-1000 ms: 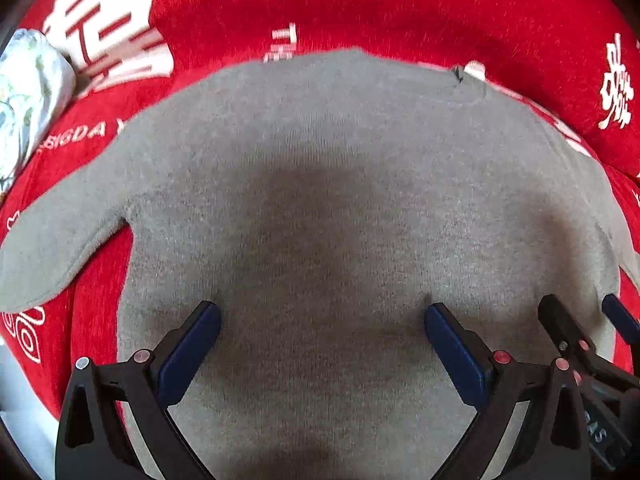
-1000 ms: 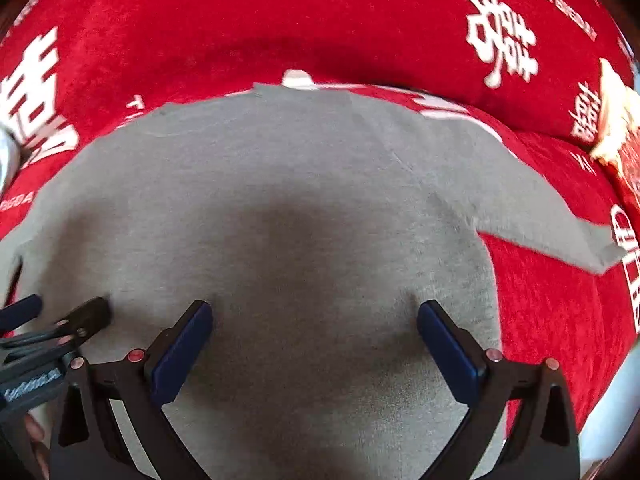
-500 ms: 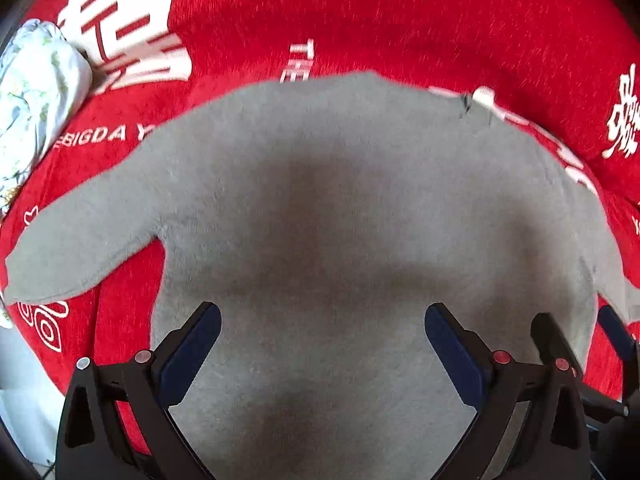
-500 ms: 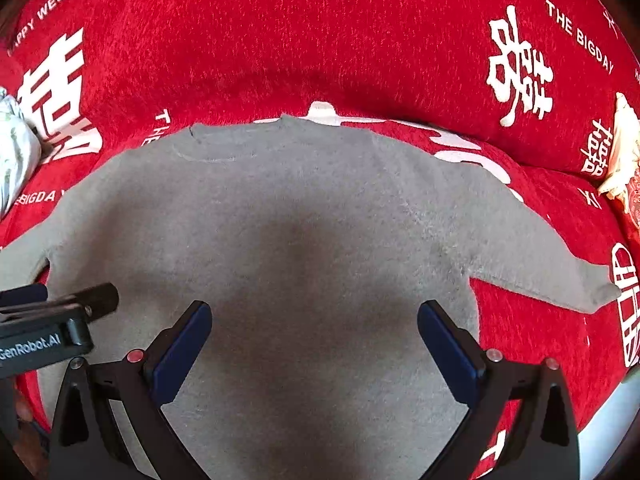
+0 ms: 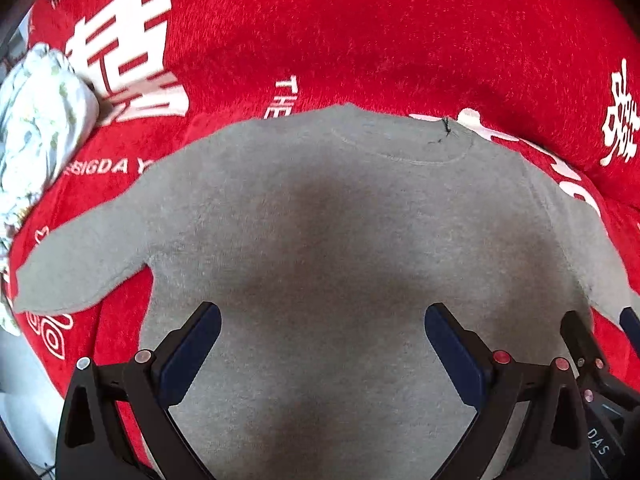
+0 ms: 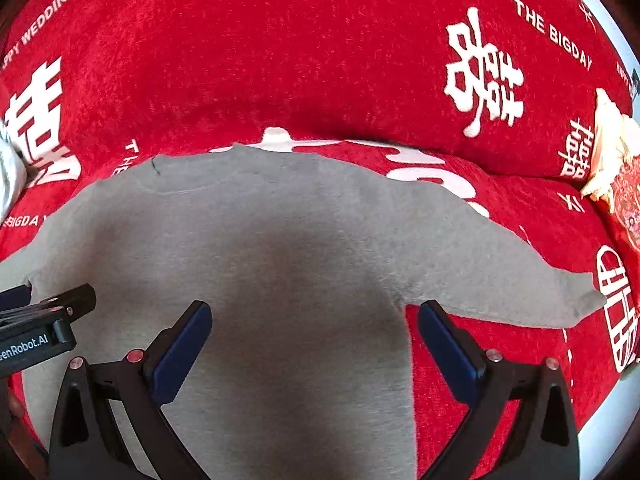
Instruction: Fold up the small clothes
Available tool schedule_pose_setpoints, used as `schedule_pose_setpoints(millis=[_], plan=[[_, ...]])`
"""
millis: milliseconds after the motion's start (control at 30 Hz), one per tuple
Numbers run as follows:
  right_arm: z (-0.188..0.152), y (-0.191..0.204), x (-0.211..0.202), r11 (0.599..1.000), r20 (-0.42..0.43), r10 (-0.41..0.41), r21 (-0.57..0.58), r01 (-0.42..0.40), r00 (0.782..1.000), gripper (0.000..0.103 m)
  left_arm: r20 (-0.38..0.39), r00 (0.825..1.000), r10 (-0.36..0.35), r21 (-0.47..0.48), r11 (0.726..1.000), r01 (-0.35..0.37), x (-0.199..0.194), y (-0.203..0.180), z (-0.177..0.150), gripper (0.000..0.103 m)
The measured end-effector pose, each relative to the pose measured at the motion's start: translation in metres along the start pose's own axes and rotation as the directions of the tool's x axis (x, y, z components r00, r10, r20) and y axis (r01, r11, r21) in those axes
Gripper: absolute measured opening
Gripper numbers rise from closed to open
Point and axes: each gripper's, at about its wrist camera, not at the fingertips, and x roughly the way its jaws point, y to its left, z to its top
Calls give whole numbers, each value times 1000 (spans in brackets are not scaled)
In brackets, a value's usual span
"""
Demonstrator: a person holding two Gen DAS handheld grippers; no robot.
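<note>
Grey sweater (image 5: pixel 340 248): flat on red cover (image 5: pixel 360 32), neckline far, sleeves spread | left gripper (image 5: pixel 322 334): spread wide above body, empty | right gripper (image 6: pixel 314 336): spread wide over right side seam, empty | pale floral bundle (image 5: pixel 36 120), possibly cloth, at left edge

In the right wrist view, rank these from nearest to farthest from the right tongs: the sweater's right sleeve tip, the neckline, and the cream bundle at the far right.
1. Sweater's right sleeve tip, just off to the right of the right tongs.
2. Neckline, ahead and to the left.
3. Cream bundle, up at the far right edge.
</note>
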Motion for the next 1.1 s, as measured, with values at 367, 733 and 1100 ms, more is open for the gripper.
schedule_pose_setpoints(millis=[367,733,1100], plan=[[1,-38,3,999,13,-30,31,30,999,103,0,1000,8,42,999,-8,-2,-43,4,102],[1,-86,3,994,22,-70,82,68,997,103,13,1000,-12,97,995,11,-8,-90,8,102],[-4,-158,8,976,-9,-121,184,120,993,103,22,1000,-22,180,984,17,-10,-146,8,102]])
